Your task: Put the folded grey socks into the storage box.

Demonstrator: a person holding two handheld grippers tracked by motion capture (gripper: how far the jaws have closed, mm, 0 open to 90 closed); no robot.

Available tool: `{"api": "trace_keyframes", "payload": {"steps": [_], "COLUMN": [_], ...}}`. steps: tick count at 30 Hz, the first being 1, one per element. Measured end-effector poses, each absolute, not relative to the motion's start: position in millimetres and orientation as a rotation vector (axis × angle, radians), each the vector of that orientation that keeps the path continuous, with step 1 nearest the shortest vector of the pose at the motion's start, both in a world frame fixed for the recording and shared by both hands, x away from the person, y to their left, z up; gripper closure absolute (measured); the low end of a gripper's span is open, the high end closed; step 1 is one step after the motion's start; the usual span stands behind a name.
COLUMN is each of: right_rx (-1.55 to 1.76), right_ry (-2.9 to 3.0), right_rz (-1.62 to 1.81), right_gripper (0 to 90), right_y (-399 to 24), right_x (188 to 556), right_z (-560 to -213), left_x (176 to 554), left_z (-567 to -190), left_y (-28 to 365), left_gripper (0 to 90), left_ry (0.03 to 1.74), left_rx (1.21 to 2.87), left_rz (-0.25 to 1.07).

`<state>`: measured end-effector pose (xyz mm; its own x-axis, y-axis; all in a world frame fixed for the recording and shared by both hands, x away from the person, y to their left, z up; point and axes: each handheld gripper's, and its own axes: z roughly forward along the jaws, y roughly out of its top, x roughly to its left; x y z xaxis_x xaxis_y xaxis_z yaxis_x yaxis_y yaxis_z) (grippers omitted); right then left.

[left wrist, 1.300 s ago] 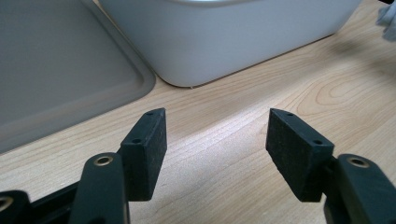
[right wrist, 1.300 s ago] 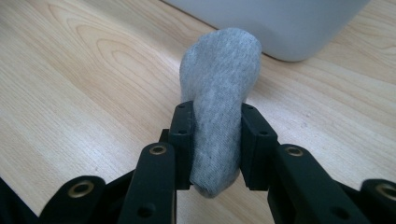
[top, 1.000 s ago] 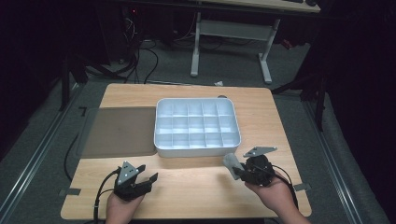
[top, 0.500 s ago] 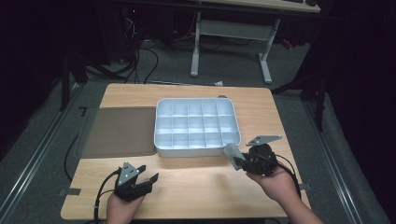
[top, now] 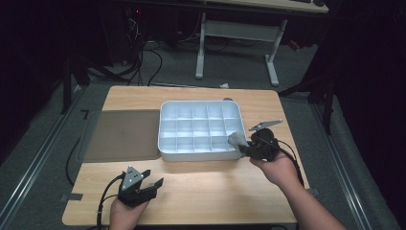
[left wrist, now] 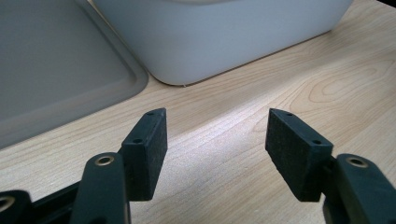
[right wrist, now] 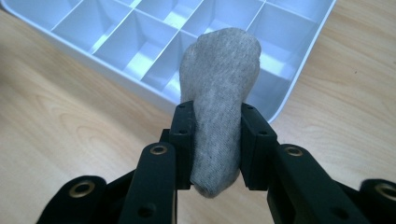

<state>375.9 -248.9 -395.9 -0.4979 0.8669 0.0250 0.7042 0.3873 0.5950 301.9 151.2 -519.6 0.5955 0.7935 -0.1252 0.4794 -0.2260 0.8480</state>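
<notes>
I am holding a rolled grey sock (right wrist: 219,107) in my right gripper (right wrist: 217,140); its two black jaws are pressing in on the soft knit bundle from both sides, partly closed, with the fabric bulging rounded above them and poking out a little below. The weave is looking fine and slightly fuzzy, a mottled grey. The sock is hanging over the near right corner of the white plastic divider tray (top: 165,139), above its rim and the nearest compartments. The tray is a smooth, glossy rectangle with rounded corners, split by thin walls into a grid of square cells. Just left of the tray a flat, matte grey lid (top: 122,134) with a rounded lip is lying on the pale wood-grain table (top: 215,191). My left gripper (left wrist: 217,140) is resting near the tray's front left corner, its flat rubbery pads (left wrist: 149,149) standing well apart with nothing between them.
</notes>
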Motion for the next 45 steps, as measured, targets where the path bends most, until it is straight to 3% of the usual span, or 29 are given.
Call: {"api": "trace_keyframes", "payload": {"steps": [15,45], "right_rx": [1.44,1.447], "right_ry": [2.38,2.482], "right_rz": [0.692,0.402], "right_gripper": [70.9,72.8], "right_y": [-241,-228], "right_x": [415,439], "right_z": [-411,-443], "left_x": [302,303], "left_z": [-520,-521], "left_y": [152,151], "left_gripper": [39.4,39.4], "left_ry": [1.022,1.021], "left_rx": [1.882,1.898], "left_rz": [0.414,0.412]}}
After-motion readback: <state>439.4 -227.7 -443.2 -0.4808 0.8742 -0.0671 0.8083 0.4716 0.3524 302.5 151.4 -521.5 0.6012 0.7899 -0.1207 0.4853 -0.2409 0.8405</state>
